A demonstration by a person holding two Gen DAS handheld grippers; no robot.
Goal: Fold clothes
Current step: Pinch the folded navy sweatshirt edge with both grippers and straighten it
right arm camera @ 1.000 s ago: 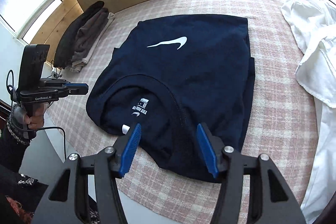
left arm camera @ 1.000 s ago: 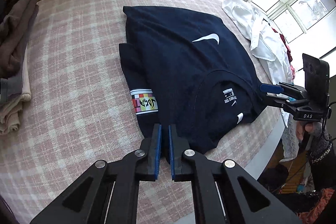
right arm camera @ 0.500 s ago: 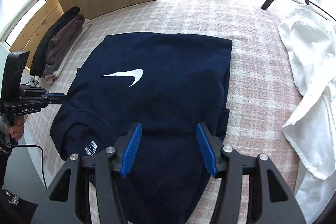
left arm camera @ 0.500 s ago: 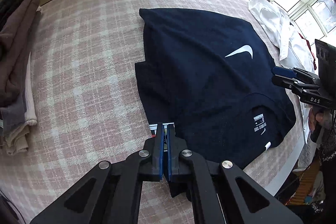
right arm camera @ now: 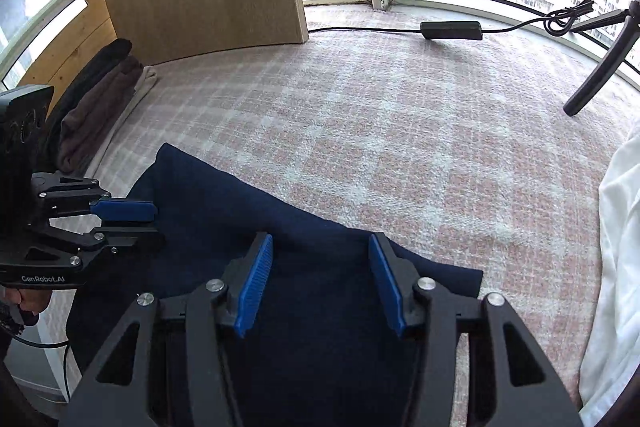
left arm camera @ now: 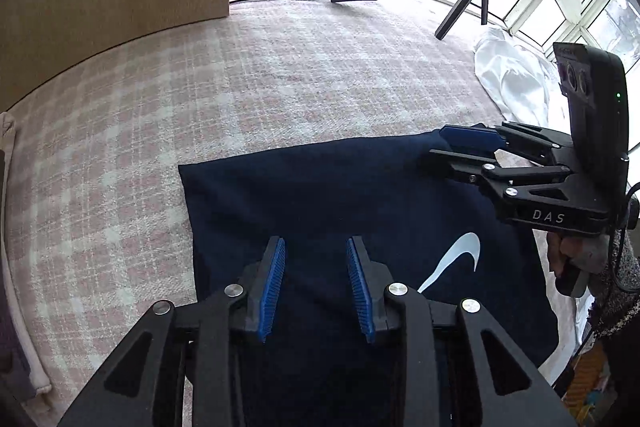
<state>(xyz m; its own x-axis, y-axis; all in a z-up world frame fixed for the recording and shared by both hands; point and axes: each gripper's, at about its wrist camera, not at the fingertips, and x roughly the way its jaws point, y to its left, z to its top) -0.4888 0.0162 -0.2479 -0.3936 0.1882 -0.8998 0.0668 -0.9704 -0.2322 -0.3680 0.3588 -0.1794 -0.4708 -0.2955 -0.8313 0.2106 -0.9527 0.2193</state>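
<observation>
The left gripper [left arm camera: 316, 283] hangs over a navy T-shirt [left arm camera: 320, 199] spread on pink-checked cloth [left arm camera: 200, 99], its jaws opening, nothing pinched; the right gripper [left arm camera: 460, 147] reaches over the shirt's far corner; white garment [left arm camera: 516, 79] beyond

The navy shirt [left arm camera: 328, 211] and far windows are viewed steeply and closely from both wrists, side by side.

Left tool [left arm camera: 316, 283] jaws opening, empty, right tool [right arm camera: 320, 279] jaws closing, empty
</observation>
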